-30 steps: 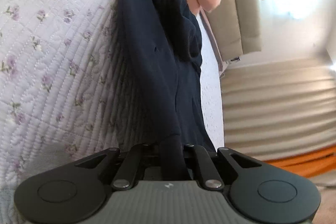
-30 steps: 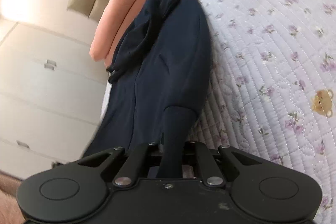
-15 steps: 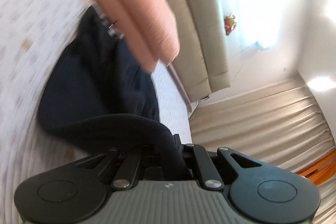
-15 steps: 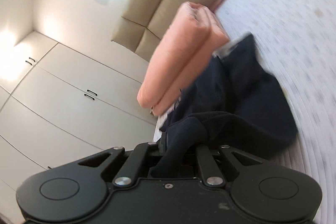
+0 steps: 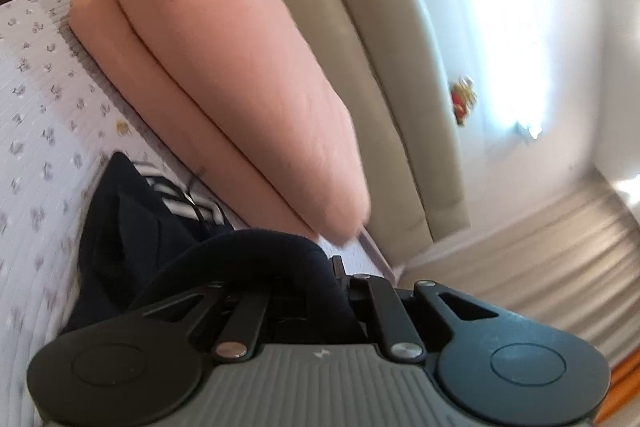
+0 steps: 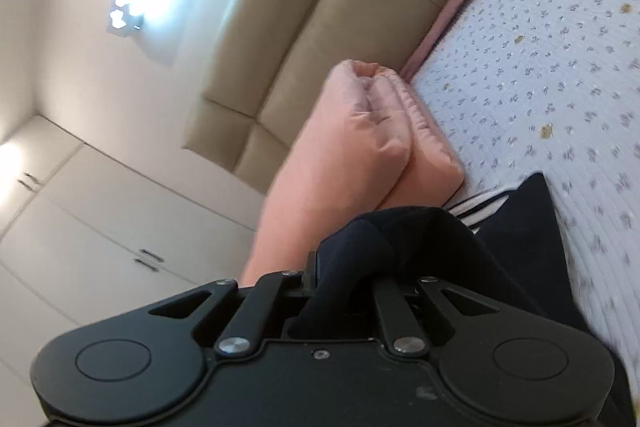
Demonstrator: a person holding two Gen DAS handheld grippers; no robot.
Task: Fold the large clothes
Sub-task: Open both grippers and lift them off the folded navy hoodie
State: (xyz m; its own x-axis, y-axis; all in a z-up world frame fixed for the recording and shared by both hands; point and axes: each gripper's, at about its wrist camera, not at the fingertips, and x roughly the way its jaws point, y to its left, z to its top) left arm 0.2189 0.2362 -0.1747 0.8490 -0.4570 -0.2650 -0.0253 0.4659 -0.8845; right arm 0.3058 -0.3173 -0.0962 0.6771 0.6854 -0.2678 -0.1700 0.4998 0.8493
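A dark navy garment [image 5: 132,227] with a white-striped band lies on the floral quilted bed [image 5: 36,115], bunched up close to both grippers. My left gripper [image 5: 308,279] is shut on a fold of the navy garment, which arches over its jaws. My right gripper [image 6: 348,275] is shut on another fold of the same garment [image 6: 516,239]. The fingertips of both are hidden under the cloth. The garment's far end lies by the pink pillows.
Two stacked pink pillows [image 5: 224,75] lie just beyond the garment, also in the right wrist view [image 6: 360,147]. A beige padded headboard [image 6: 320,19] stands behind them. White wardrobe doors [image 6: 100,227] are at the left. The bed [image 6: 540,59] spreads to the right.
Both grippers have carried their held ends forward over the garment toward the pillows. The garment, stretched long a second ago, is now doubled over and short.
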